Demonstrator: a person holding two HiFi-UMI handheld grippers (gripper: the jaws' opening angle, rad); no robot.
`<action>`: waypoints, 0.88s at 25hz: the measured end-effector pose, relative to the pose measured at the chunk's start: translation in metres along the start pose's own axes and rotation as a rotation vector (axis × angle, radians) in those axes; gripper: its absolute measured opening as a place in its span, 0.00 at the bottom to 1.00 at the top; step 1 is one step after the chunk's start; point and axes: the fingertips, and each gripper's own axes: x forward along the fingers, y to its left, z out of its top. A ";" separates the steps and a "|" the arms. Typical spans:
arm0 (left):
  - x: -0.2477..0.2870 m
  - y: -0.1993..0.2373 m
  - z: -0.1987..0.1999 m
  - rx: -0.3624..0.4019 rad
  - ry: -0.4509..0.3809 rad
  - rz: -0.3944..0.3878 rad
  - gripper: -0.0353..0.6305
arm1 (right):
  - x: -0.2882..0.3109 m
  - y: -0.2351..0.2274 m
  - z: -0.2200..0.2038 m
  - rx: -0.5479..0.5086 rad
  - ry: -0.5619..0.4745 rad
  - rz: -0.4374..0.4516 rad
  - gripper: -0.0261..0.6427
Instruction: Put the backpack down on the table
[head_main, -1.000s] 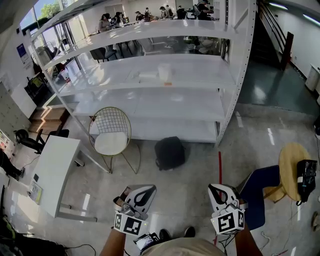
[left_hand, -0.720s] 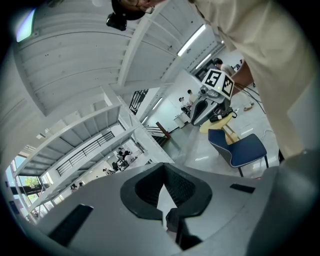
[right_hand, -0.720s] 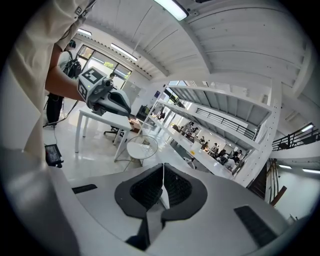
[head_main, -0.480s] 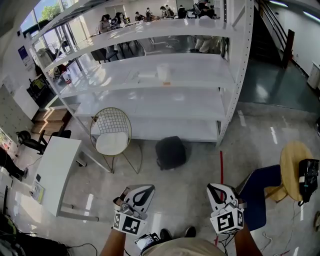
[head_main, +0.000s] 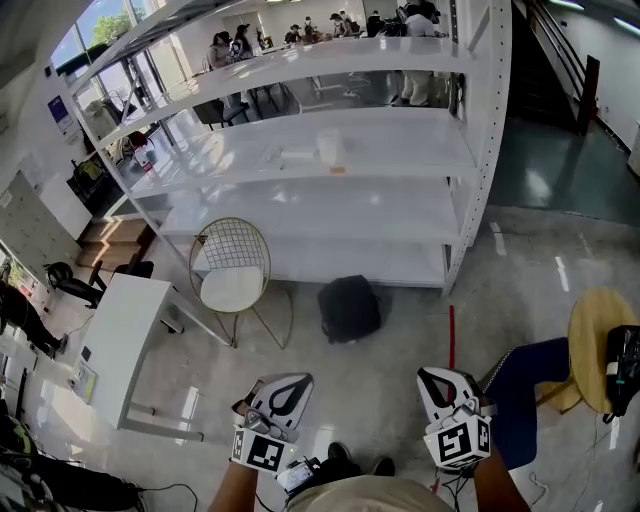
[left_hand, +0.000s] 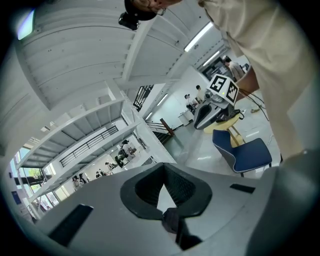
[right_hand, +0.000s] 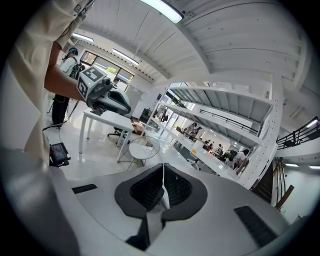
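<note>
1. Since a second ago the shelf rack (head_main: 330, 215) and everything before it sit a little further right in the head view. Both grippers keep nearly the same place at the bottom of that view, and the backpack (head_main: 349, 308) has not shifted against the rack.
2. The backpack is black and lies on the floor just in front of the rack's lowest shelf, toward the rack's right post. Nothing touches it.
3. The left gripper (head_main: 288, 383) has its jaws pressed together with nothing between them. It is held over the floor well short of the rack and well apart from the backpack.
4. The right gripper (head_main: 434, 376) is likewise closed and empty, also well short of the rack.
5. A wire chair (head_main: 233, 262) with a white seat stands in front of the rack's lowest shelf, toward its left end.
6. The white tabletop (head_main: 115, 345) stands further out from the rack's left end, well apart from the backpack.
7. A blue chair (head_main: 520, 395) and a yellow round stool (head_main: 592, 335) stand out beyond the rack's right post.
</note>
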 end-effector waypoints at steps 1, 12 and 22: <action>0.003 0.002 -0.001 -0.002 0.000 0.001 0.07 | 0.002 -0.002 -0.001 0.001 0.001 0.001 0.08; 0.056 0.038 -0.031 -0.027 -0.027 -0.029 0.07 | 0.052 -0.030 -0.011 0.018 0.046 -0.017 0.08; 0.094 0.113 -0.073 -0.026 -0.089 -0.053 0.07 | 0.128 -0.056 0.015 0.032 0.066 -0.070 0.08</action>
